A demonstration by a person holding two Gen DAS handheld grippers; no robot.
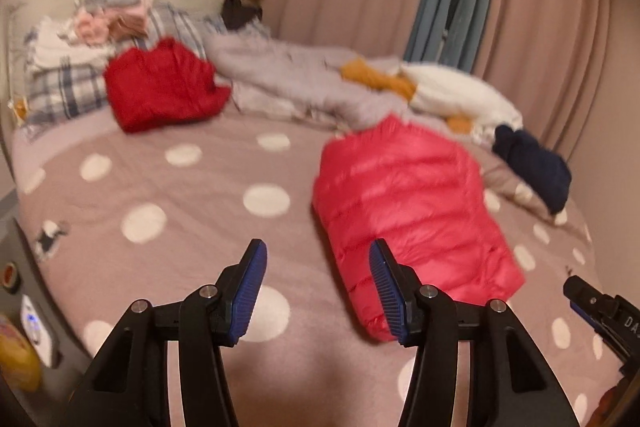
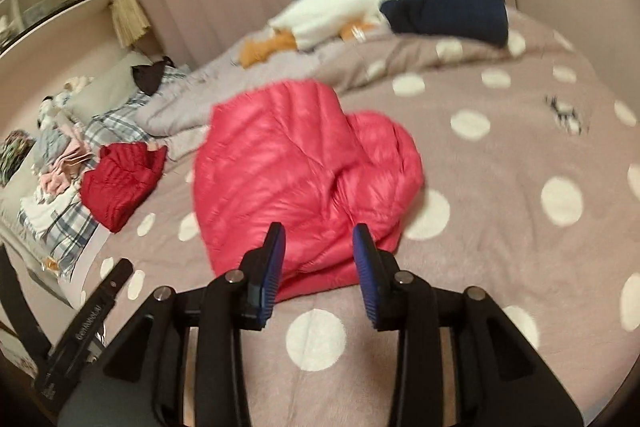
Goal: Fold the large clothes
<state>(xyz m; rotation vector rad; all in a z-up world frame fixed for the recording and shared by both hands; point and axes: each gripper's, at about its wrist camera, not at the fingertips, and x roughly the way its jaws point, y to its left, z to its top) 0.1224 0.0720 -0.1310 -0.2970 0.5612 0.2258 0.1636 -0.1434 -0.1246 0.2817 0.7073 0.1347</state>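
Pink puffer jacket (image 2: 296,163) folded into a bundle mid-bed, looks done. Left gripper (image 1: 318,259) and right gripper (image 2: 319,239) both open, holding nothing. Navy garment (image 2: 448,13), white one (image 2: 344,3) still unfolded.

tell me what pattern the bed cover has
Dusty pink bed cover with large white polka dots, clearest in the right wrist view.

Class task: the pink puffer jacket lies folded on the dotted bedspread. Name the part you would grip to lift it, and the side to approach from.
Probably the near folded edge of the pink puffer jacket, approached from the near side, low over the dotted bedspread: that thick, rounded edge faces the open right gripper.
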